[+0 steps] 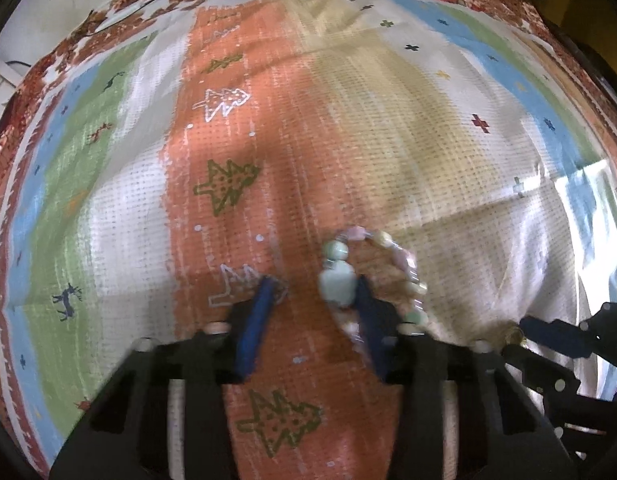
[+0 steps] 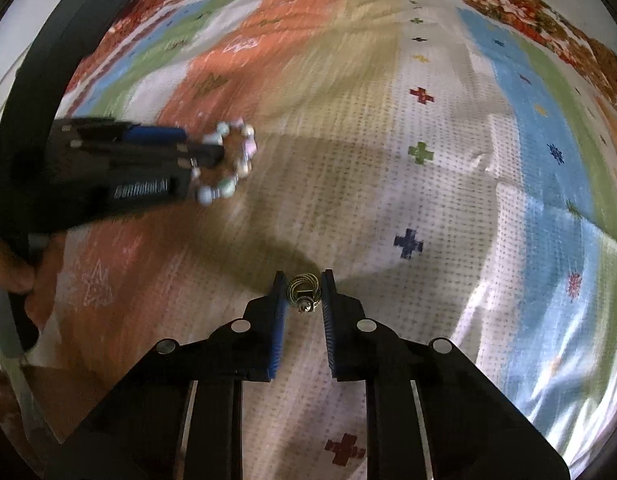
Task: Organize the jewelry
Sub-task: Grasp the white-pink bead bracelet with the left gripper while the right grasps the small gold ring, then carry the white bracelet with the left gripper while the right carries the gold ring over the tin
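Closest to my lens are the black arms and blue pads of my left gripper (image 1: 316, 292), its jaws partly spread over the orange stripe of the patterned cloth (image 1: 120, 208). The beaded bracelet (image 1: 372, 272) of pale green, pink and cream beads does not sit between the pads: its loop hangs around my right-hand finger (image 1: 368, 320), one large green bead lying against that pad's inner face, the rest curving off to the outer side. Whether the pads pinch anything I cannot tell; the picture is blurred. In the right wrist view the bracelet (image 2: 228, 164) shows as an open ring at the tip of that gripper, and a hand (image 2: 12, 268) holds the handle at the left edge. My right gripper (image 2: 303, 280) stands over the white part of the cloth with a small coiled metal piece (image 2: 304, 292) between its pads near the tips; slim gaps show on both sides, so the jaws are narrowed but not pressing.
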